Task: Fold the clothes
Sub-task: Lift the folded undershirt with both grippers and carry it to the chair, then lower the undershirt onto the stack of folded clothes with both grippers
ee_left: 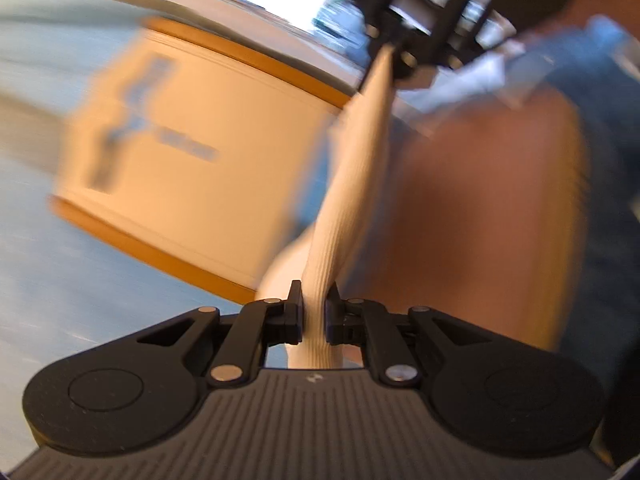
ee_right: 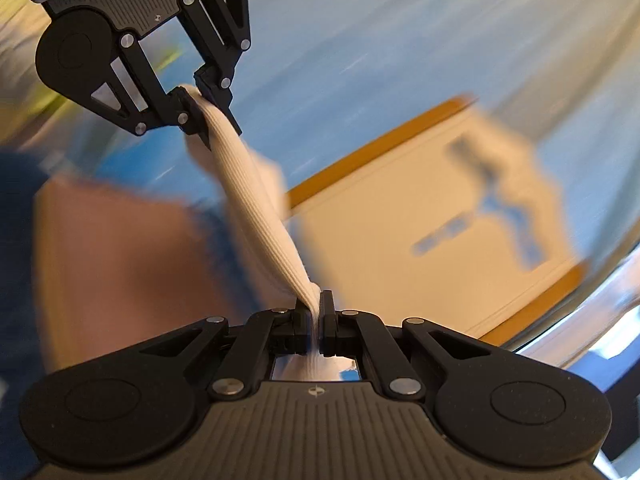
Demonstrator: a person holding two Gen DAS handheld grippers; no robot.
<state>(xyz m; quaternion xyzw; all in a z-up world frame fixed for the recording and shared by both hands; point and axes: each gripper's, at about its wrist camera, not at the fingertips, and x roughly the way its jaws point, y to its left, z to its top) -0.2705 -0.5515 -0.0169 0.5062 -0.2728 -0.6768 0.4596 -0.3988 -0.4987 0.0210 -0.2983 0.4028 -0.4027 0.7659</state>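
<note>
Step looks like stretching the cream ribbed knit garment [ee_right: 260, 216] taut in mid-air btwn both grippers, above a blue table [ee_right: 400, 40] w/ a tan cardboard box [ee_right: 420, 232]. Left gripper [ee_left: 313, 312] and right gripper [ee_right: 316, 316] are each clamping one end. Next prob needs lowering it flat and bringing ends together. Fabric is bunching into a narrow band; background is blurring
</note>
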